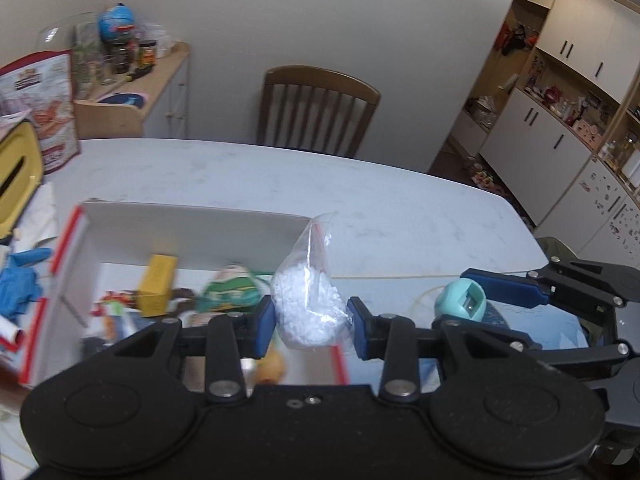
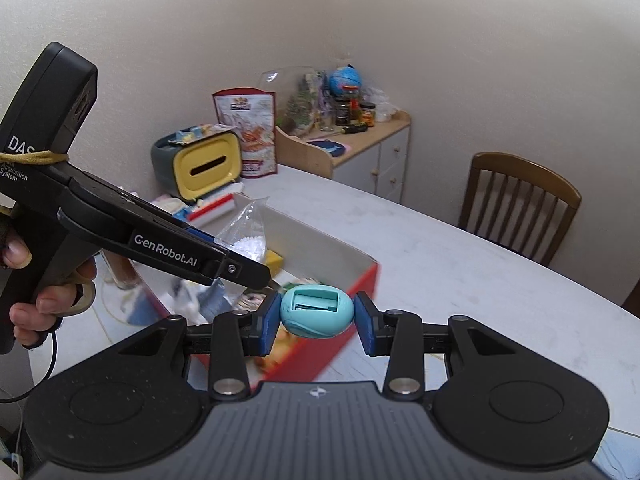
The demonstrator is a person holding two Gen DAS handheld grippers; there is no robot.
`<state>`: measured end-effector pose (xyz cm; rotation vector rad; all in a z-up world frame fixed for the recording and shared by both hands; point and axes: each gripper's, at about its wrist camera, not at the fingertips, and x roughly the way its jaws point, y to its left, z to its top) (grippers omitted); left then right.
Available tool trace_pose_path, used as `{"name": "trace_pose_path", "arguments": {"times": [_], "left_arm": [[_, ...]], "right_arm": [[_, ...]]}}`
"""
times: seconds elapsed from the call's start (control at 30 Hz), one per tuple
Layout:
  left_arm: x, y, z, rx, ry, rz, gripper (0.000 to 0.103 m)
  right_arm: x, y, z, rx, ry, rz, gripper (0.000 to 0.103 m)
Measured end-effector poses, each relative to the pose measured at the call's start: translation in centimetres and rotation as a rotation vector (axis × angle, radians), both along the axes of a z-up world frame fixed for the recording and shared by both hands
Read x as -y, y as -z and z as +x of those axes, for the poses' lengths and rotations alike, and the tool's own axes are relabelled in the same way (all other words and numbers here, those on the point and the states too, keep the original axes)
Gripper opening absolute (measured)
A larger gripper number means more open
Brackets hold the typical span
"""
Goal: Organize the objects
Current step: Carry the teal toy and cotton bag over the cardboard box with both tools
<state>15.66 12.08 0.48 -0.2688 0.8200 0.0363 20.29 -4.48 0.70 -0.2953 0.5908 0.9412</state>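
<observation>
**Both grippers loaded up over the box**

So the left gripper (image 1: 311, 322) has its blue pads clamped on a clear plastic bag of white beads (image 1: 308, 304). The bag bulges between the pads and its empty top sticks up above the fingers. It hangs in the air, right over the near corner of the red-and-white box (image 1: 192, 236), which sits just ahead of and below this gripper.

Inside the box, ahead and to the left of the left gripper's fingers, there's a yellow carton (image 1: 157, 290) and a green-patterned packet (image 1: 230, 292), plus other bits too blurry to call.

The right gripper (image 2: 316, 317) is squeezing a teal egg-shaped sharpener (image 2: 317, 311) between its pads, slot side facing the camera. It's off the table too, and the box's red side (image 2: 320, 344) shows straight beyond its fingers. In the left wrist view the sharpener (image 1: 461, 300) floats just right of the left gripper's right finger.

In the right wrist view a hand (image 2: 36, 300) grips the left tool's handle, off to the left. Far ahead sit a yellow tissue holder (image 2: 208, 168), the white table (image 2: 460, 272) and a wooden chair (image 2: 520, 204).
</observation>
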Motion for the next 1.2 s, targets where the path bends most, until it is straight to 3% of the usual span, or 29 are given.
{"name": "trace_pose_path", "arguments": {"times": [0.4,1.2], "left_arm": [[-7.4,1.3,-1.8,-0.045,-0.068,0.020,0.037],[-11.4,9.3,3.8,-0.267,-0.058,0.227,0.037]], "right_arm": [[-6.5,1.5,-0.4,-0.015,0.015,-0.032,0.039],[-14.0,10.1,2.5,-0.117,0.062,-0.147,0.039]]}}
